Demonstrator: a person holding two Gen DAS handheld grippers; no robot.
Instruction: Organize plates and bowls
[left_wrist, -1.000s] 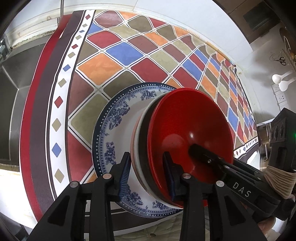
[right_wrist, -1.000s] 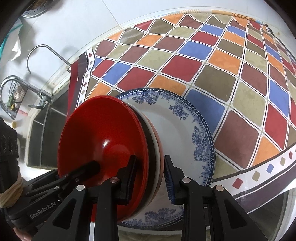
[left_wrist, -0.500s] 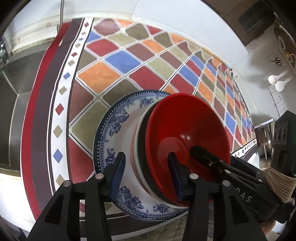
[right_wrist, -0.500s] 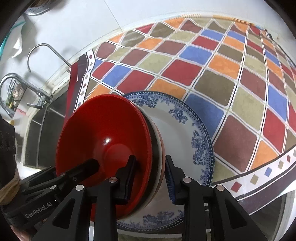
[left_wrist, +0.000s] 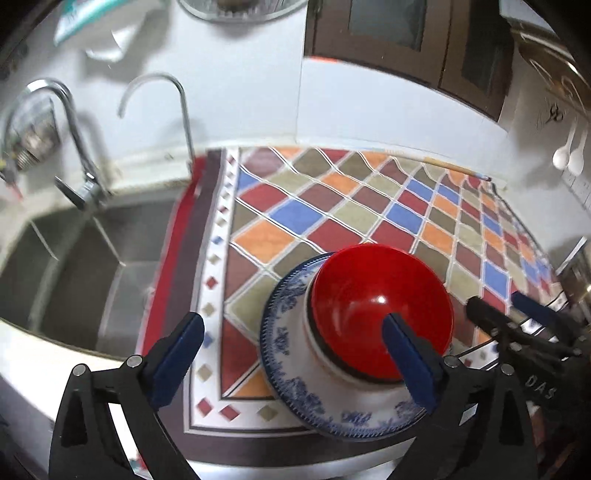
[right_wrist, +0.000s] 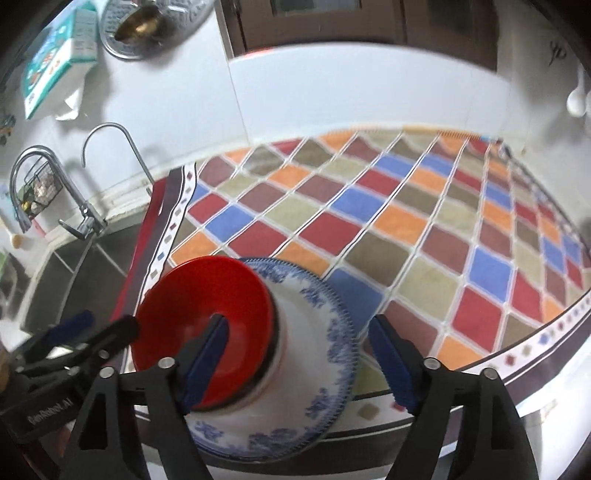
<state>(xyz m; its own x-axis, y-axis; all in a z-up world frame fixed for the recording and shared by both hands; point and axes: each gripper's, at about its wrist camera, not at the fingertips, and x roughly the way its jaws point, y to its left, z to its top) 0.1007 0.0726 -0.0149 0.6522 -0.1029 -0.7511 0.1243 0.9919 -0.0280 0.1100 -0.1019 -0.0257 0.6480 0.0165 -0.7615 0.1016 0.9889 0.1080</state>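
Note:
A red bowl (left_wrist: 380, 314) (right_wrist: 207, 306) tops a small stack of bowls that rests on a blue-and-white plate (left_wrist: 288, 354) (right_wrist: 328, 332) near the front left of the patchwork mat. My left gripper (left_wrist: 291, 354) hovers above the plate's left side. Its jaws are opening wide and no pad touches the stack. My right gripper (right_wrist: 299, 358) hangs over the plate's right side, jaws opening too, free of the rims. Each gripper shows in the other's view: the right gripper (left_wrist: 506, 310) beside the bowl, the left gripper (right_wrist: 96, 325) at the red rim's left.
The colourful diamond mat (left_wrist: 332, 206) covers the counter. A steel sink (left_wrist: 92, 277) with two taps (left_wrist: 74, 140) lies to the left. White spoons (left_wrist: 565, 155) hang on the right wall. A boxed item (right_wrist: 55, 62) and a wire basket (right_wrist: 37, 188) sit by the wall.
Both grippers held the bowl stack's rim from either side; now both stand wide apart and have lifted up and back. The stack stays on the plate.

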